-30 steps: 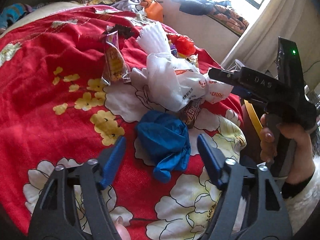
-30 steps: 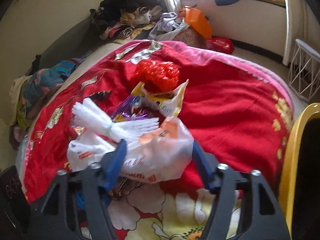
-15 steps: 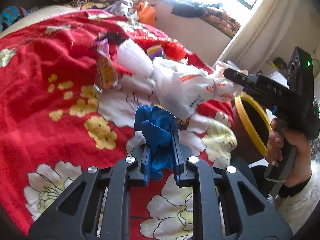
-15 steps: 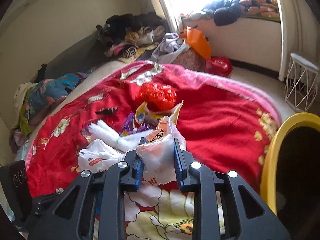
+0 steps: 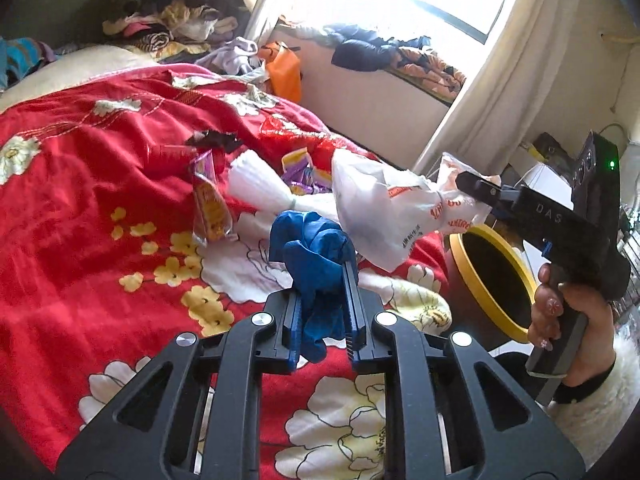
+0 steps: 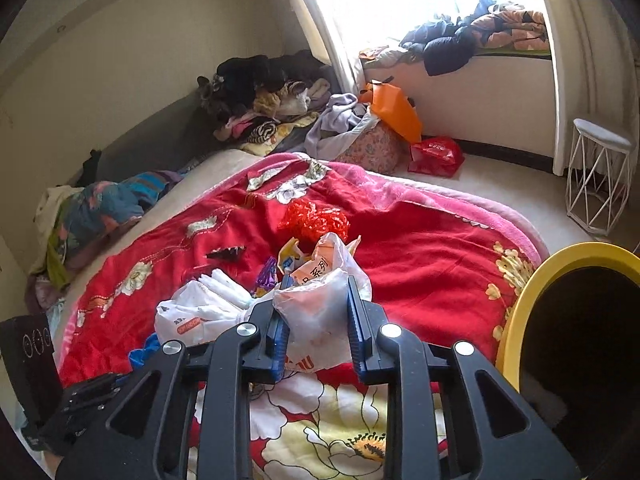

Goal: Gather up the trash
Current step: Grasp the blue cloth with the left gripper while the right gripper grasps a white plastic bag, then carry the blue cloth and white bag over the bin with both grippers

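Note:
My left gripper (image 5: 323, 276) is shut on a crumpled blue glove (image 5: 310, 246), lifted clear of the red flowered blanket (image 5: 80, 208). My right gripper (image 6: 318, 294) is shut on a white plastic bag (image 6: 316, 316) with orange print; in the left wrist view that bag (image 5: 384, 208) hangs stretched from the right gripper (image 5: 482, 192), which a hand holds. A yellow-rimmed dark bin (image 5: 492, 276) stands beside the bed, also at the right edge of the right wrist view (image 6: 520, 304). More litter lies on the blanket: a snack wrapper (image 5: 210, 208), white folded plastic (image 5: 260, 188), a red crumpled wrapper (image 6: 314, 220).
Piles of clothes (image 6: 272, 96) lie at the head of the bed and on the window sill (image 6: 480, 40). An orange bag (image 6: 394, 110) and a red bag (image 6: 434, 154) sit on the floor. A white wire stool (image 6: 598, 184) stands near the curtain.
Both grippers went from wide open to shut, the left on the blue glove, the right on the white bag. Both have since risen, lifting their loads off the blanket.

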Demonstrator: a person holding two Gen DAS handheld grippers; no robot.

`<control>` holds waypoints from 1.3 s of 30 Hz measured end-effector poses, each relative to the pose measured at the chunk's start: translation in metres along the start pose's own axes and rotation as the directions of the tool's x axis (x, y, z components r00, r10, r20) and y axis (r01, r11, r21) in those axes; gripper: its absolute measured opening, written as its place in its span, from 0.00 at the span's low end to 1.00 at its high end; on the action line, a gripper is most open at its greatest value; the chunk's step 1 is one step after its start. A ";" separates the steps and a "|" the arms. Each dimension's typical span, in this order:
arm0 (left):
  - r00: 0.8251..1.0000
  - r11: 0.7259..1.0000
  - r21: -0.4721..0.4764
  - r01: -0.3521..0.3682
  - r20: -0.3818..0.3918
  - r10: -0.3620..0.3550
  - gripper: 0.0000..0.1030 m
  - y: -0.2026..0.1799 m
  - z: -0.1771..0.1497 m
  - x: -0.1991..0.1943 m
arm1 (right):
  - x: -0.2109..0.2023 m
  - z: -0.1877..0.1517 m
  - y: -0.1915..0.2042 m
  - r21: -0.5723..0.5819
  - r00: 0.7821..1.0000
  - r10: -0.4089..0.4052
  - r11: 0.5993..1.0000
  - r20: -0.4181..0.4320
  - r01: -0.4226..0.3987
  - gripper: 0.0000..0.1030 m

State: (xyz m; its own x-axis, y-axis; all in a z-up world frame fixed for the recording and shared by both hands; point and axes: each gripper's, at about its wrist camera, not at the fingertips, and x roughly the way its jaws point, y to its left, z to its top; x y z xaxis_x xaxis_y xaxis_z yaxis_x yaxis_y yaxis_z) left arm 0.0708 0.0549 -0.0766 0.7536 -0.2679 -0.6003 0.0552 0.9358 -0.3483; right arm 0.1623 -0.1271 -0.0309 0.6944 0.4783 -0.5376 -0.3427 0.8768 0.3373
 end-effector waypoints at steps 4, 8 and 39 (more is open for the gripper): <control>1.000 1.000 -0.006 0.013 0.023 -0.012 0.12 -0.001 0.004 -0.006 | -0.009 0.002 -0.003 0.011 1.000 -0.004 1.000 0.019 0.004 0.23; 0.999 1.000 0.001 0.013 0.046 -0.014 0.12 -0.005 0.008 -0.013 | -0.018 0.002 -0.003 0.015 0.999 -0.013 1.000 0.039 0.012 0.23; 0.992 0.997 0.073 0.006 0.123 -0.015 0.12 -0.051 0.029 -0.040 | -0.080 0.018 -0.042 0.093 0.981 -0.116 0.990 0.152 0.103 0.22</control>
State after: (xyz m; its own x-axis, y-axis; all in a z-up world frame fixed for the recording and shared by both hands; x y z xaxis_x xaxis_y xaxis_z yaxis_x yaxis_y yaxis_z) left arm 0.0567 0.0242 -0.0138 0.8275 -0.2515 -0.5020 0.1074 0.9485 -0.2980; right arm 0.1328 -0.2027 0.0119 0.8177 0.3598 -0.4493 -0.2091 0.9129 0.3505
